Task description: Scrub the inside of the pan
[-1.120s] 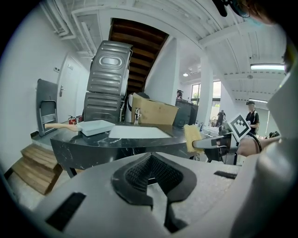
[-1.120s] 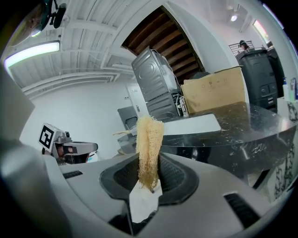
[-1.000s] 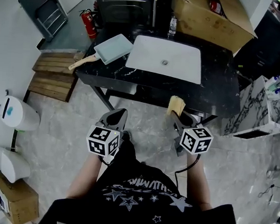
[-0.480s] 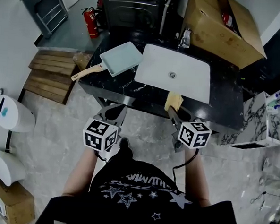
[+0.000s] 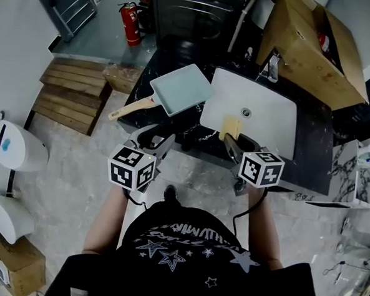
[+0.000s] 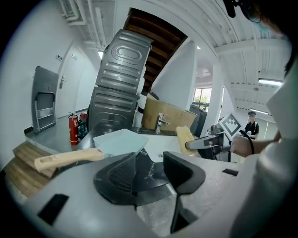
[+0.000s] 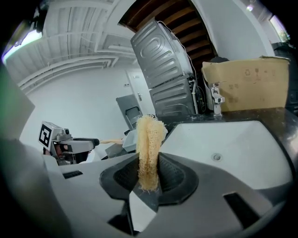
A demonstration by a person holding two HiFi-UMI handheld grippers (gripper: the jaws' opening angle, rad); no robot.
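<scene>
Cropped and covered
The box (image 5: 316, 46) runs off the head view's top edge; the left claw (image 6: 153, 162) covers a near corner of the pan (image 6: 118, 140); the foot of the scrubber (image 7: 149, 139) is buried in the right claw (image 7: 148, 179).

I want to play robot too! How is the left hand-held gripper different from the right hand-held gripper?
The left hand-held gripper has its jaws apart, just opened, with nothing between them; the right hand-held gripper is shut on a yellow scrubber. The left hand-held gripper points toward the pale blue pan; the right hand-held gripper points at the white sink. Both are grey with dark jaws.
</scene>
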